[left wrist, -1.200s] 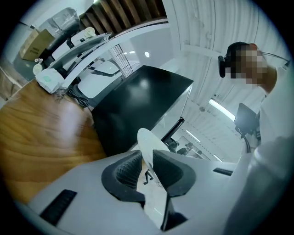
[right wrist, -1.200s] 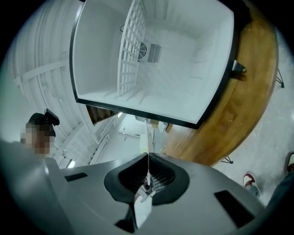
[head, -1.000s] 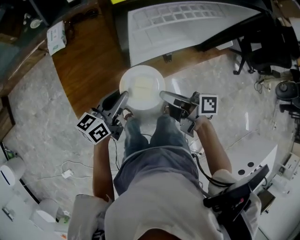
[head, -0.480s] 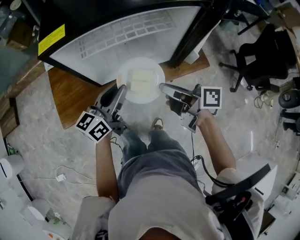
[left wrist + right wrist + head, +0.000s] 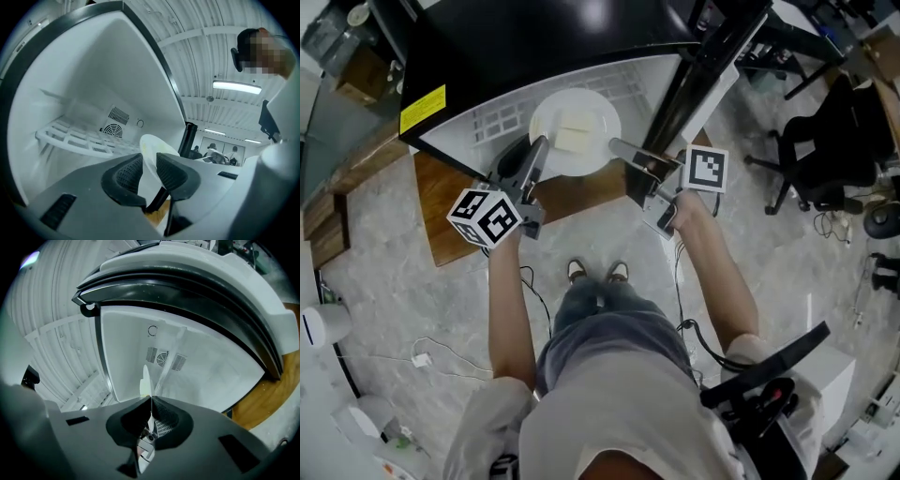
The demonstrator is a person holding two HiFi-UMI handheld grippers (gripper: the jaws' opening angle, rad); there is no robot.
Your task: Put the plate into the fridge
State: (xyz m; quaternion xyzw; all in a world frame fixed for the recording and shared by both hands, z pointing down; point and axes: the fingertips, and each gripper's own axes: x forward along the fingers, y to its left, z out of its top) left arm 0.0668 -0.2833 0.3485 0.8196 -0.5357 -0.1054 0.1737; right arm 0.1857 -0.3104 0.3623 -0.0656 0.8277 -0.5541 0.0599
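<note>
Fridge: its black body fills the far side of the head view and is cut off by the top edge. You see only part of the white inside, so its full depth is hidden.
Floor: pale marbled stone around you, partly covered by your own body and arms.
Wooden base: a brown board under the fridge, showing at its near left corner. The rest is hidden under the fridge.
Shelf: a white grid rack inside the fridge, far left of the plate. Its near edge is hidden behind the left gripper's body.
Plate: white and round, held up between both grippers at the open mouth of the fridge, over the front of the shelf. You cannot tell whether it touches the shelf. The right gripper view shows it edge-on.
Food on plate: a pale flat slab, too blurred to name.
Left gripper: jaws partly apart, pads clamped on the plate's left rim, which runs up between them.
Right gripper: jaws almost together, pinching the thin right rim of the plate.
Marker cubes: one on each gripper, near your hands, left and right.
</note>
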